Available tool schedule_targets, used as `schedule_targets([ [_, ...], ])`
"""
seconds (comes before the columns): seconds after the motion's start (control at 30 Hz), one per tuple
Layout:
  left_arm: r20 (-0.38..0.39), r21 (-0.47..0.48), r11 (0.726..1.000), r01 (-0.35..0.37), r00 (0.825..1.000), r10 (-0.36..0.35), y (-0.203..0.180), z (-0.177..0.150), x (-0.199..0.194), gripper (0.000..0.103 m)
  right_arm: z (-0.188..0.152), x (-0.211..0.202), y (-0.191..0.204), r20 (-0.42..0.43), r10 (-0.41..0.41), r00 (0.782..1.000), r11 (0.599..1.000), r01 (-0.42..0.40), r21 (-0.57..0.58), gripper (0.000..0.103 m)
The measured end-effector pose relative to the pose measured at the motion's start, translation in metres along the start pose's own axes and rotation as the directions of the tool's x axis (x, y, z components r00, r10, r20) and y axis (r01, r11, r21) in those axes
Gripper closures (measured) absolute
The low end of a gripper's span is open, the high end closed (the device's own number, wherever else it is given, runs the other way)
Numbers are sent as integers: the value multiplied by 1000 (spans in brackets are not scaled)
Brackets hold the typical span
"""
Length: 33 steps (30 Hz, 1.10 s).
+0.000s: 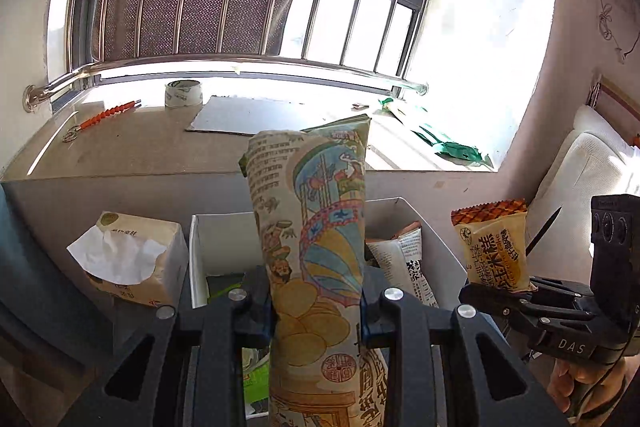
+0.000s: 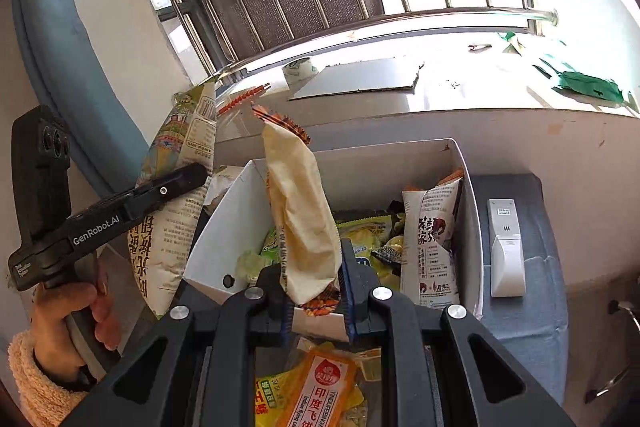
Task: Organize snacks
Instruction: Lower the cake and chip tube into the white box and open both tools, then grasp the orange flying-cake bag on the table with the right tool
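My left gripper (image 1: 316,301) is shut on a tall illustrated chip bag (image 1: 316,227), held upright above a white box (image 1: 196,251). The same bag (image 2: 176,187) and the left gripper (image 2: 160,193) show at the left of the right wrist view. My right gripper (image 2: 314,293) is shut on a small yellow snack packet with an orange sealed edge (image 2: 300,203), held above the white box (image 2: 460,163); it also shows in the left wrist view (image 1: 494,247), where the right gripper (image 1: 500,297) is at the right. The box holds a white packet with black characters (image 2: 430,243) and several green and yellow packets (image 2: 364,231).
A tissue pack (image 1: 128,255) stands left of the box. A white remote (image 2: 506,247) lies on a grey-blue surface right of it. Orange and yellow packets (image 2: 320,387) lie below my right gripper. The windowsill behind holds tape (image 1: 183,93), cardboard (image 1: 256,115) and green paper (image 1: 452,147).
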<state>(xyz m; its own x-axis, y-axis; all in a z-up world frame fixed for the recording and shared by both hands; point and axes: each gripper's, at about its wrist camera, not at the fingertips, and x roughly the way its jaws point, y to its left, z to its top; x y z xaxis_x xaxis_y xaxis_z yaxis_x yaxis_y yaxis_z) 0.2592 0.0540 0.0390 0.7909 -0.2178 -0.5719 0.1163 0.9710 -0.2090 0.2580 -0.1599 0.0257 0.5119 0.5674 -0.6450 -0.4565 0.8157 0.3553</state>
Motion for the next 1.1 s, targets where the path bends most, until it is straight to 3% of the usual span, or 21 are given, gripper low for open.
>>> schedule_targets([
  [0.07,-8,-6,999,-37,999,37,6,7,25,59,13,21,-4,-12,-17,1000,1000,17,11,82],
  [0.13,-66,-15,995,-98,993,97,14,7,46,0,22,45,-9,-69,-37,997,999,37,4,79],
  [0.17,-86,-22,993,-113,990,110,18,2,53,0,24,54,-10,-94,-54,994,999,54,-8,58],
  [0.2,-105,-26,992,-123,987,120,22,-2,56,0,23,60,-11,-108,-82,991,997,81,-15,16],
  [0.23,-118,-29,992,-125,986,120,25,-8,56,0,21,62,-13,-113,-105,988,994,104,-13,1],
  [0.33,-132,-14,992,-122,984,119,30,-25,47,0,10,53,-19,-65,-55,996,998,57,19,0],
  [0.43,-126,5,992,-127,984,126,28,-37,33,0,4,45,-18,-59,-55,997,998,56,15,0],
  [0.73,-36,15,999,-52,998,52,7,-67,-47,0,-25,-22,-7,35,-6,999,1000,5,26,0],
  [0.97,40,23,999,32,999,-33,-16,-139,-119,0,-113,-80,3,63,30,998,997,-26,-70,0],
  [1.1,20,-26,999,27,999,-26,-22,-185,-130,0,-164,-94,1,54,-6,999,998,9,-62,0],
])
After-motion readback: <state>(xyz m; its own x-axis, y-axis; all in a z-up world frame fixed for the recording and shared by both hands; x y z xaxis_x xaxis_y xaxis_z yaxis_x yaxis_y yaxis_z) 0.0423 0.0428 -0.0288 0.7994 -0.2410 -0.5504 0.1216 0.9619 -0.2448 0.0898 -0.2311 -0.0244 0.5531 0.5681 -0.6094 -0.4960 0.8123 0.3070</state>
